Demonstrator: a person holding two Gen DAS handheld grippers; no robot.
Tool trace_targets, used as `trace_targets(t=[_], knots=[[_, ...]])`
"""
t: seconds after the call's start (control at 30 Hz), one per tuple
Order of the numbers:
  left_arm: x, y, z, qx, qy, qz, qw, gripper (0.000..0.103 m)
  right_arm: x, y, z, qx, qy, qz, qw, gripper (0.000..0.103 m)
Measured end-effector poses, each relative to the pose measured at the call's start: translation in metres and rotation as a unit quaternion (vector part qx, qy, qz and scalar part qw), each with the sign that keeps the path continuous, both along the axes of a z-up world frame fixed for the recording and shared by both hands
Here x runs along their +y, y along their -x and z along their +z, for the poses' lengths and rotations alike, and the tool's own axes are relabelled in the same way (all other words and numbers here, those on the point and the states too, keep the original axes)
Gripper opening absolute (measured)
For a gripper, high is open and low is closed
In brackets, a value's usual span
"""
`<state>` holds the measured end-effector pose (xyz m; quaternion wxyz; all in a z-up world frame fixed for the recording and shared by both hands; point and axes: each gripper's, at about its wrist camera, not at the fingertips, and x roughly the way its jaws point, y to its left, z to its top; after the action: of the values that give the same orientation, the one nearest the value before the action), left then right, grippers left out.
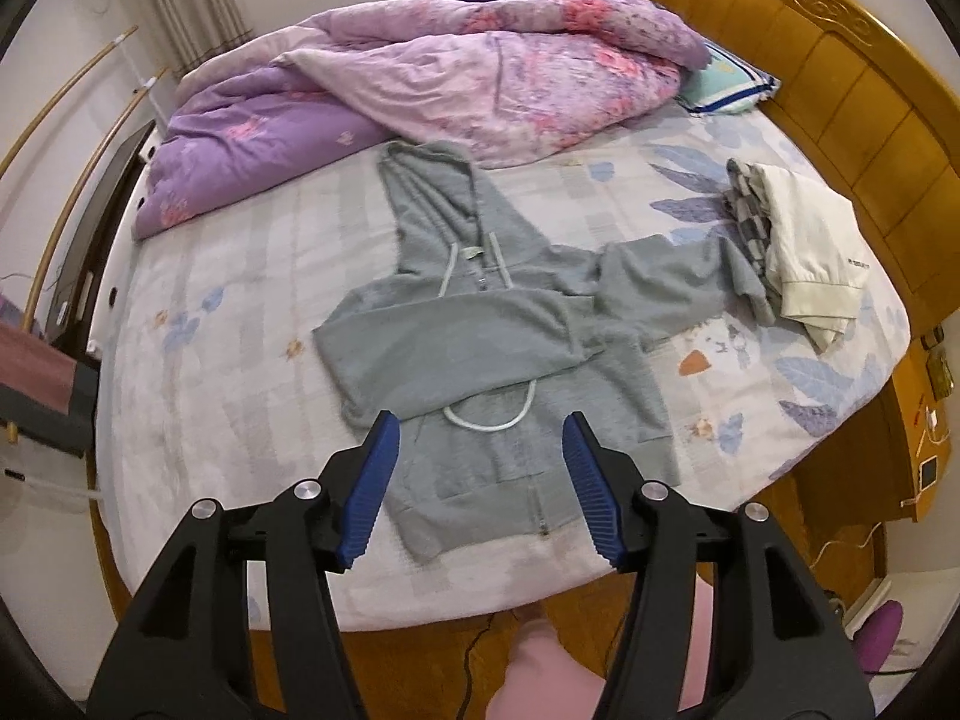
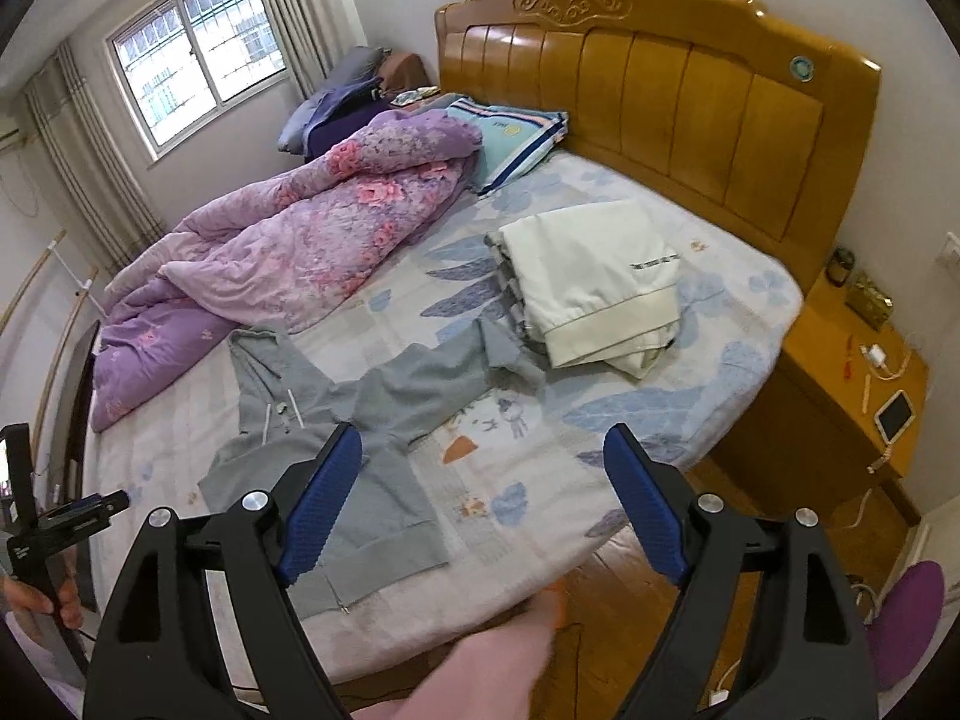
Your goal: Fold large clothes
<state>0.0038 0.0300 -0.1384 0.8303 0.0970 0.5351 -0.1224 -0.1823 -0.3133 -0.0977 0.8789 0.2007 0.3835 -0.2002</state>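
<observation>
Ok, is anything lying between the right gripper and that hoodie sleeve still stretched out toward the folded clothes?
Nothing visible blocks it. The right gripper hangs open above bare sheet beside the grey hoodie. The unfolded sleeve lies flat, but its cuff end reaches the folded clothes stack and appears to touch it.

The hoodie (image 1: pixel 480 324) lay spread on the bed (image 1: pixel 240 360), one sleeve crossing its chest, the other reaching right to touch the folded clothes pile (image 1: pixel 804 252). Behind it sat the quilt (image 1: pixel 420 90); the headboard (image 1: pixel 840 90) stood at right.
</observation>
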Motion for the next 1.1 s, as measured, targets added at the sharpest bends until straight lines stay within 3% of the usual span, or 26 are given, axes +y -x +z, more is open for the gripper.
trace_targets(t=[0.27, 0.43, 0.63, 0.8, 1.1], knots=[[-0.085, -0.04, -0.011, 0.011, -0.015, 0.016, 0.9997, 0.061, -0.082, -0.062, -0.018, 0.005, -0.01, 0.053, 0.999, 0.082], [-0.143, -0.079, -0.025, 0.041, -0.037, 0.063, 0.9965, 0.061, -0.151, -0.126, -0.033, 0.017, -0.031, 0.105, 0.994, 0.082], [-0.181, -0.109, -0.038, 0.056, -0.071, 0.117, 0.989, 0.068, -0.193, -0.201, -0.064, 0.041, -0.078, 0.17, 0.982, 0.083], [-0.199, -0.129, -0.061, 0.075, -0.092, 0.141, 0.9829, 0.069, -0.203, -0.249, -0.113, 0.093, -0.102, 0.202, 0.97, 0.083], [-0.206, -0.149, -0.122, 0.116, -0.107, 0.162, 0.9741, 0.071, -0.204, -0.294, -0.242, 0.198, -0.17, 0.203, 0.944, 0.083]])
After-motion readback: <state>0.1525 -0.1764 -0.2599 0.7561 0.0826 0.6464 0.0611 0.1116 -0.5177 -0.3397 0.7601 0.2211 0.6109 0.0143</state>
